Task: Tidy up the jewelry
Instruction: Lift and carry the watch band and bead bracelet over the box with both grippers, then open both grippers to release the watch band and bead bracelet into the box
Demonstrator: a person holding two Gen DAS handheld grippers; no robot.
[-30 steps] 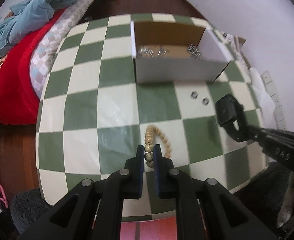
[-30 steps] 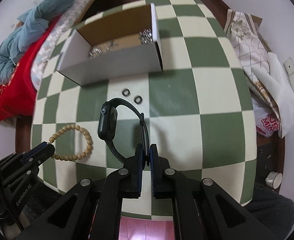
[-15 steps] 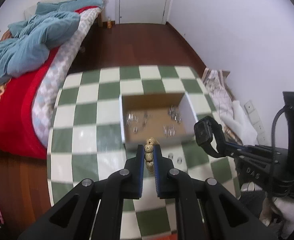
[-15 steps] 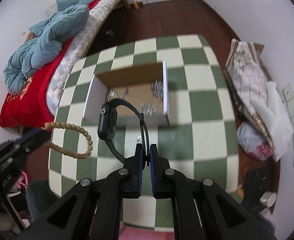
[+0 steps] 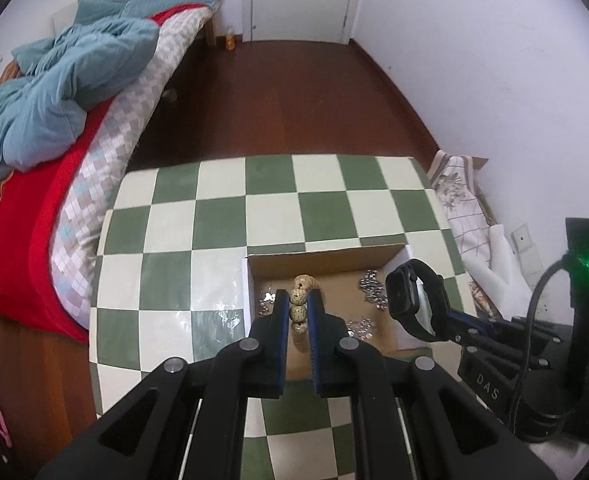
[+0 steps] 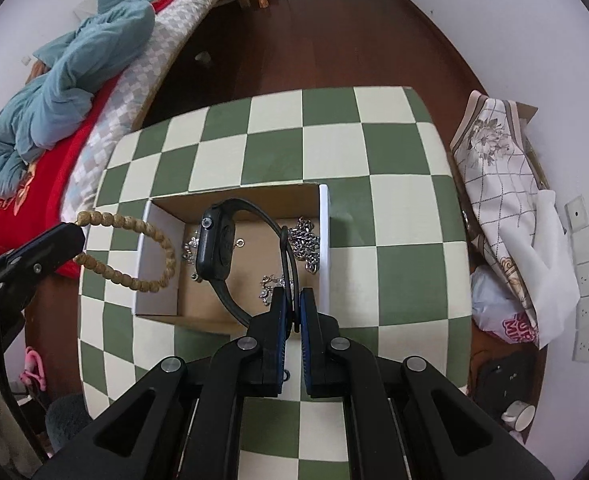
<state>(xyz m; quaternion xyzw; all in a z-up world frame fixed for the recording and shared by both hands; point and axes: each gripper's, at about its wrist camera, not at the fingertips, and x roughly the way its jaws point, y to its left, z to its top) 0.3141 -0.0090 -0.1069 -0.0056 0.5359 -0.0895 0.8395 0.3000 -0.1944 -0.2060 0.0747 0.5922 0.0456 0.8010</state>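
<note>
Above the open box [image 6: 324, 236], your left gripper [image 5: 298, 300] pinches the bead bracelet [image 6: 150, 256]. Your right gripper [image 6: 292, 304] clamps the black watch [image 6: 216, 248] by its strap, silver chains [image 6: 304, 240] lying below.

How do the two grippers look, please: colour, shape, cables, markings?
Both the left gripper and the right gripper are matte black with two flat fingers lined with blue pads, angular linkages and silver pivot bolts. The right one carries white "DAS" lettering, a black cable and a green light.
</note>
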